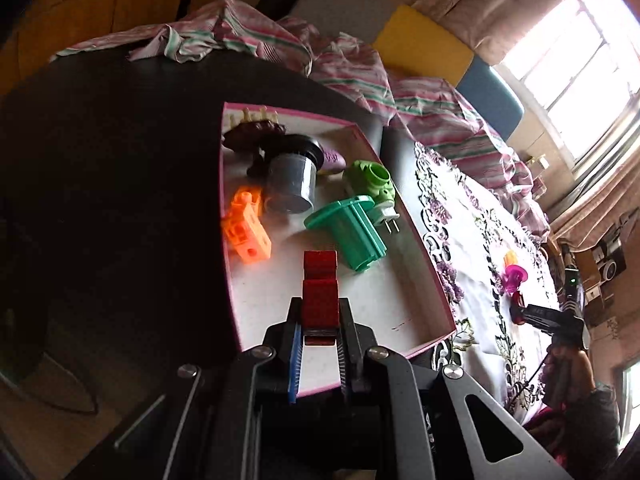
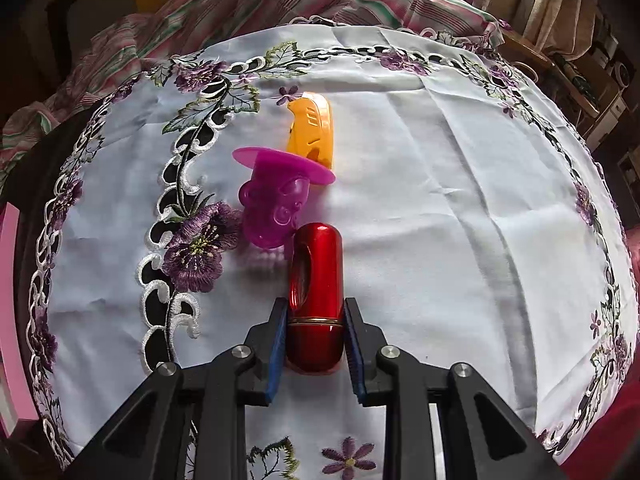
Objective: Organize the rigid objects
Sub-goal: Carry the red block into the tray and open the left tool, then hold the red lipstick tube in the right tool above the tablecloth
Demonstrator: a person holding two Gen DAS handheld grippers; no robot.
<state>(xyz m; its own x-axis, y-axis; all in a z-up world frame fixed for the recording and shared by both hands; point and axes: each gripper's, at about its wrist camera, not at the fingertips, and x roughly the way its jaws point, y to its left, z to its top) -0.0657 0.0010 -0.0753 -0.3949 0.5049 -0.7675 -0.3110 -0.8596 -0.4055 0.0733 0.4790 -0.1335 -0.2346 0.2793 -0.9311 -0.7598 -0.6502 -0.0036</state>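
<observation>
**Two toys gripped, one over the box**

Our left gripper [image 1: 319, 322] pinches a red block [image 1: 319, 294] above the pink-rimmed box [image 1: 432, 264], ready to drop in. Our right gripper [image 2: 315, 338] clamps a red capsule [image 2: 316, 300] on the tablecloth [image 2: 440, 220]; a purple toy [image 2: 276, 200] touches it at eleven o'clock.

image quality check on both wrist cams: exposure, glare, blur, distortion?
Left wrist view: window blown out at upper right, dark table at left nearly black, strong fisheye bending of the box rim; red block in the left gripper is sharp. Right wrist view: even light on the white cloth, specular streaks on the red capsule in the right gripper, edges curved, no motion blur.
</observation>
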